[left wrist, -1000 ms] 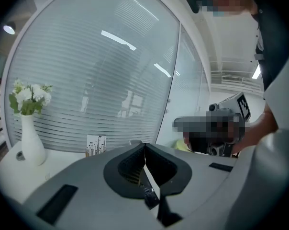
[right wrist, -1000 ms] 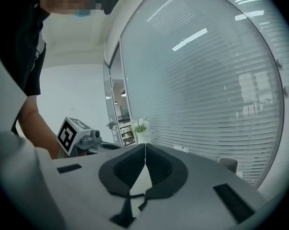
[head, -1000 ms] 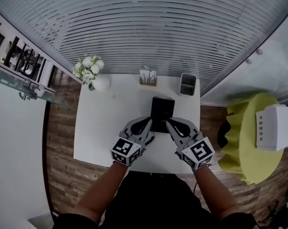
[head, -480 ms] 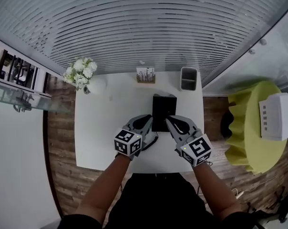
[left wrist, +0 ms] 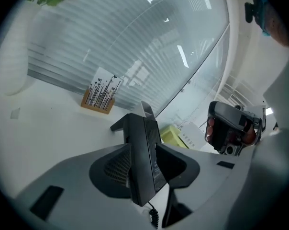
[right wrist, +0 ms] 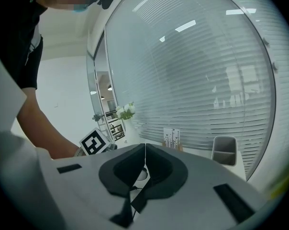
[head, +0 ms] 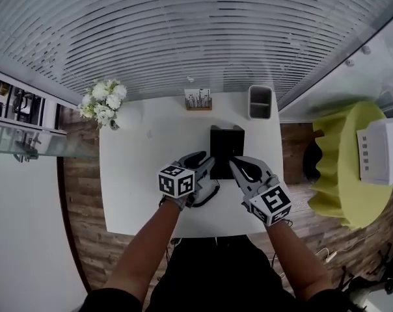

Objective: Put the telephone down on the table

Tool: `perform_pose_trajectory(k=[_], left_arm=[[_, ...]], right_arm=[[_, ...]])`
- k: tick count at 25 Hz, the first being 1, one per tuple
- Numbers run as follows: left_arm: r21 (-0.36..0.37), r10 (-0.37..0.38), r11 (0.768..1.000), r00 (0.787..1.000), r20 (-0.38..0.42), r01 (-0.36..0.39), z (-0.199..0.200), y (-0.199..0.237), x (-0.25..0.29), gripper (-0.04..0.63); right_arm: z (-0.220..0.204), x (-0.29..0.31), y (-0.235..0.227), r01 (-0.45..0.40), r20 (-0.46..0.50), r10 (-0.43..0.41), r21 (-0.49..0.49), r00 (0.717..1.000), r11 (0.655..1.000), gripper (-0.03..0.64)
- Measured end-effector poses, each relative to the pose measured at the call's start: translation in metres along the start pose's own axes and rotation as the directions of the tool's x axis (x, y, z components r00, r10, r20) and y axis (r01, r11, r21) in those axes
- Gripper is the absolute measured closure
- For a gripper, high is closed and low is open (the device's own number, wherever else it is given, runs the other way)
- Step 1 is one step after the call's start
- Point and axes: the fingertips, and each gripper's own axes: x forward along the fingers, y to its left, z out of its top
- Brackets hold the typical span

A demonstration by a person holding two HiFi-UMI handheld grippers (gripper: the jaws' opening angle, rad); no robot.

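Down at the front of the white bench (head: 138, 174), the left tool (left wrist: 143, 145) has its jaws wide apart, just opening. The black handset (left wrist: 142, 176) stands on edge between them, cord dangling, just in front of the telephone base (head: 226, 142). Over on the other side, the right tool (right wrist: 145, 150) is pressed together on nothing, and the print on the card stand (head: 198, 100) is too small to read.
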Motion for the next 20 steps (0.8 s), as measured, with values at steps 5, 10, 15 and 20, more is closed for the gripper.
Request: perform_pose_trajectory(k=[5, 10, 15, 20], left_arm=[[-0.083, -0.049, 0.995, 0.998, -0.031, 0.046, -0.012, 0.011, 0.011, 0.431], [-0.124, -0.088, 0.989, 0.995, -0.044, 0.082, -0.015, 0.015, 0.02, 0.43], [-0.189, -0.167, 0.97, 0.985, -0.042, 0.156, -0.013, 0.015, 0.027, 0.428], [-0.22, -0.244, 0.949, 0.968, -0.062, 0.226, -0.017, 0.013, 0.033, 0.428]], right_arm=[[-0.006, 0.001, -0.004, 0.021, -0.011, -0.021, 0.01, 1.0, 1.0, 0.594], [-0.016, 0.002, -0.006, 0.027, -0.026, -0.026, 0.026, 0.999, 0.999, 0.594], [-0.018, 0.003, -0.008, 0.022, -0.027, -0.021, 0.04, 0.999, 0.999, 0.594], [-0.024, 0.001, -0.013, 0.026, -0.032, -0.024, 0.052, 0.999, 0.998, 0.594]])
